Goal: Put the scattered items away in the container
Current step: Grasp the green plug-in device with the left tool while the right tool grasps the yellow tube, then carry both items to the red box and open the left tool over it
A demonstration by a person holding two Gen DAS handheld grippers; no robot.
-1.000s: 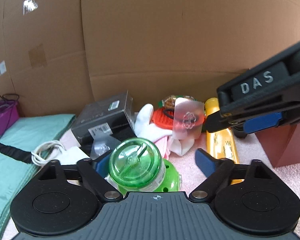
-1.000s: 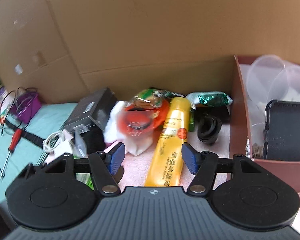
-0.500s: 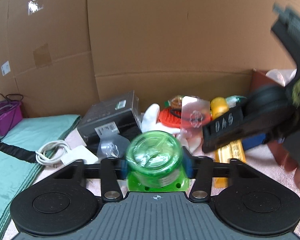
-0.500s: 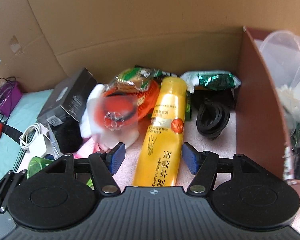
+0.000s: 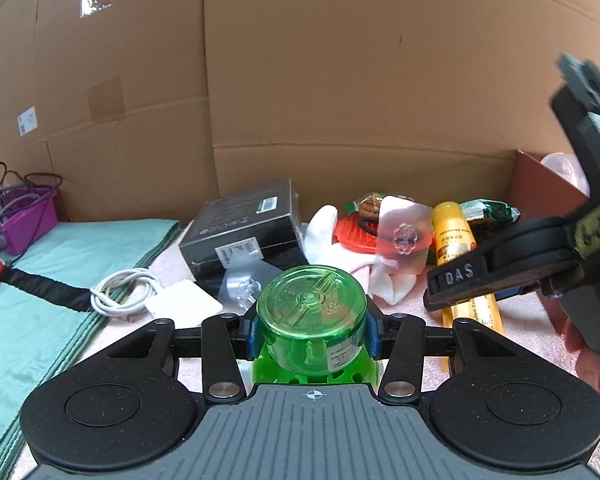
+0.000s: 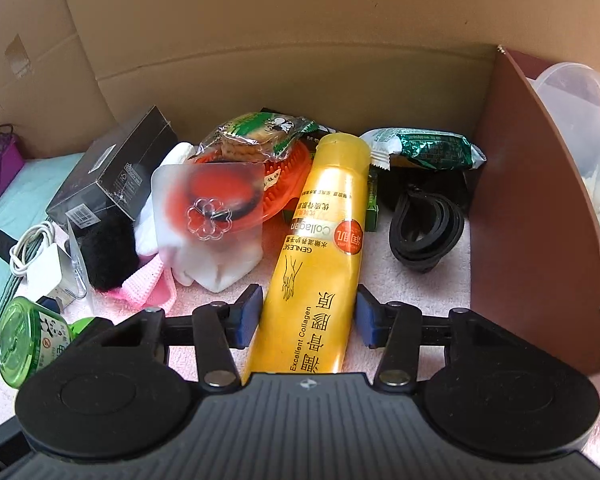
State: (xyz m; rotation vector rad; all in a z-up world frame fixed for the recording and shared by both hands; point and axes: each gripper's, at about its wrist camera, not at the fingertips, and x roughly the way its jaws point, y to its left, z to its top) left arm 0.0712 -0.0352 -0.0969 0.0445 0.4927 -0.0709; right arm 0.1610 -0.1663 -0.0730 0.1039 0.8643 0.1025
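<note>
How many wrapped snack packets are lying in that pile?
2: a cracker packet on the orange thing and a green packet beside the brown box. More may be hidden underneath.

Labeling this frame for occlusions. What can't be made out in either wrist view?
- Brown container interior: right wrist view, its near wall hides all but a clear plastic tub.
- Yellow tube lower end: right wrist view, under the right gripper body; jaws closing, contact unclear.
- Green jar base: left wrist view, hidden behind the left gripper clamped on it.
- Black box label: too small.
</note>
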